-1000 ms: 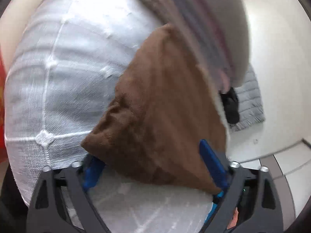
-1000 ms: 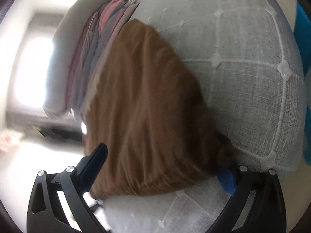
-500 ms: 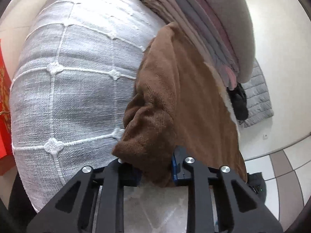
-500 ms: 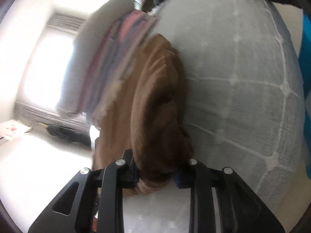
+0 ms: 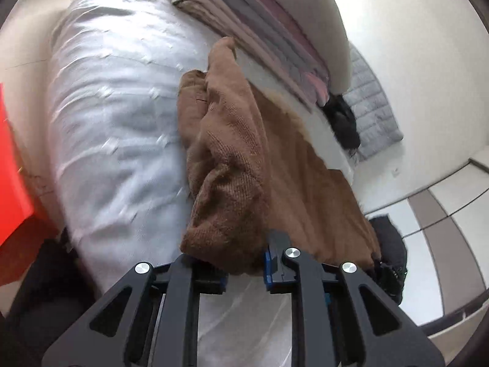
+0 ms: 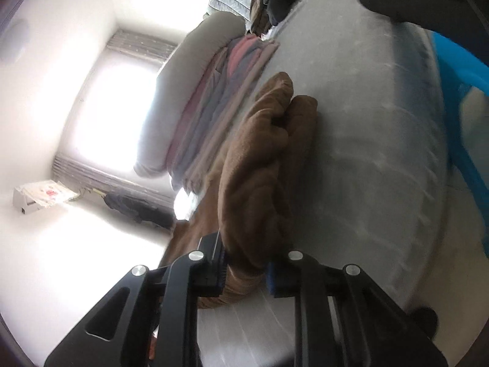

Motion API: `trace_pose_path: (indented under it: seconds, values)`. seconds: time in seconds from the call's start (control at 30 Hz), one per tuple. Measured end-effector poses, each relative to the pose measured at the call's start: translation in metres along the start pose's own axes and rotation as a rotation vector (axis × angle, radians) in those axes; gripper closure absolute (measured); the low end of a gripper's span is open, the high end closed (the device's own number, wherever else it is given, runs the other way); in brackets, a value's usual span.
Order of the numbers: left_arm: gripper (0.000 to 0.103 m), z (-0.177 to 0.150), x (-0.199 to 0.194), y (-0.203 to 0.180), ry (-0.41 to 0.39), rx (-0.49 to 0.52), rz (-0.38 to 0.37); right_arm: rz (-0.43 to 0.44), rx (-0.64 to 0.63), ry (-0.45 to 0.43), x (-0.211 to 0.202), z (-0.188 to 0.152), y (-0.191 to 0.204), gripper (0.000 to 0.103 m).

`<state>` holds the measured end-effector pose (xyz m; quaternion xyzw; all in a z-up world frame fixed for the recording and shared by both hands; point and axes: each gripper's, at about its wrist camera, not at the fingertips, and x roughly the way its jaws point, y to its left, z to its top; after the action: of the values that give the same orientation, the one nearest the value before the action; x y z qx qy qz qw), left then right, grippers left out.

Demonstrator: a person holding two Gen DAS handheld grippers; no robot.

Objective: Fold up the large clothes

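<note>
Here, at the far left of the left wrist view, a bright red flat panel (image 5: 12, 165) stands beside the bed, whose pale grey quilted bedspread (image 5: 116, 128) fills the left half of the picture. In the middle, the brown knitted garment (image 5: 232, 165) lies bunched on the bedspread, one thick fold of it raised toward the camera and clamped in the left gripper (image 5: 246, 270), whose black jaws have just closed onto the fabric. To the right, a stack of folded pink, grey and beige clothes (image 5: 275, 30) rests on the bed just beyond the garment, under a beige cushion (image 5: 324, 15); farther right, a dark heap of clothing (image 5: 342, 122) sits by the wall. In the right wrist view, a bright window (image 6: 113, 116) glares at the left, the same stack (image 6: 214, 116) stands beside it, and the brown garment's (image 6: 259, 165) other bunched edge is pinched in the right gripper (image 6: 244, 273), its jaws likewise just closed on the cloth. A blue plastic object (image 6: 458, 91) shows at the right edge.
</note>
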<state>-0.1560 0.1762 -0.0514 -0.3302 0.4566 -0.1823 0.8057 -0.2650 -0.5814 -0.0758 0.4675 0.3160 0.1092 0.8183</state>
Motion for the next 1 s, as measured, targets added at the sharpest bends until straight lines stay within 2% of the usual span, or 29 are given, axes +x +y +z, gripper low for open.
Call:
trace_pose_path:
  seconds: [0.1,0.13,0.17,0.2,0.27,0.3,0.43,0.57,0.63,0.73,0.8,0.83,0.9,1.0]
  values:
    - [0.074,-0.016,0.006,0.02,0.075,-0.022,0.126,-0.066,0.012,0.053,-0.003,-0.017,-0.022,0.079]
    - [0.064,-0.019,0.007,0.029,0.09,-0.035,0.19,-0.066,0.049,0.064,-0.001,-0.018,-0.036,0.076]
    - [0.059,-0.021,0.002,0.03,0.08,-0.031,0.205,-0.061,0.077,0.067,0.0,-0.019,-0.044,0.074]
    - [0.056,-0.023,-0.004,0.027,0.053,-0.009,0.232,-0.061,0.098,0.073,0.002,-0.018,-0.049,0.072]
    - [0.05,-0.027,-0.021,0.007,-0.043,0.106,0.378,-0.076,0.102,0.068,0.005,-0.016,-0.053,0.066]
    - [0.047,-0.029,-0.029,-0.002,-0.092,0.151,0.426,-0.085,0.105,0.064,0.006,-0.015,-0.054,0.06]
    - [0.026,-0.029,-0.054,-0.036,-0.245,0.278,0.466,-0.104,0.145,0.068,0.007,-0.012,-0.066,0.044]
    - [0.023,-0.029,-0.044,-0.054,-0.254,0.368,0.492,-0.168,0.149,0.042,-0.012,-0.02,-0.068,0.043]
    - [0.023,-0.034,-0.037,-0.059,-0.249,0.399,0.497,-0.294,0.051,0.025,-0.02,-0.022,-0.056,0.038]
    - [0.023,-0.041,-0.028,-0.068,-0.251,0.448,0.516,-0.47,-0.124,-0.03,-0.03,-0.031,-0.026,0.038]
    - [0.023,-0.044,-0.025,-0.069,-0.249,0.456,0.523,-0.586,-0.291,-0.135,-0.041,-0.041,0.008,0.038]
    - [0.022,-0.046,-0.025,-0.067,-0.248,0.453,0.52,-0.605,-0.373,-0.189,-0.045,-0.045,0.029,0.038]
    - [0.022,-0.048,-0.024,-0.062,-0.234,0.433,0.509,-0.576,-0.461,-0.23,-0.045,-0.047,0.057,0.037]
    - [0.021,-0.048,-0.023,-0.05,-0.222,0.382,0.495,-0.508,-0.637,-0.205,-0.014,-0.049,0.112,0.024]
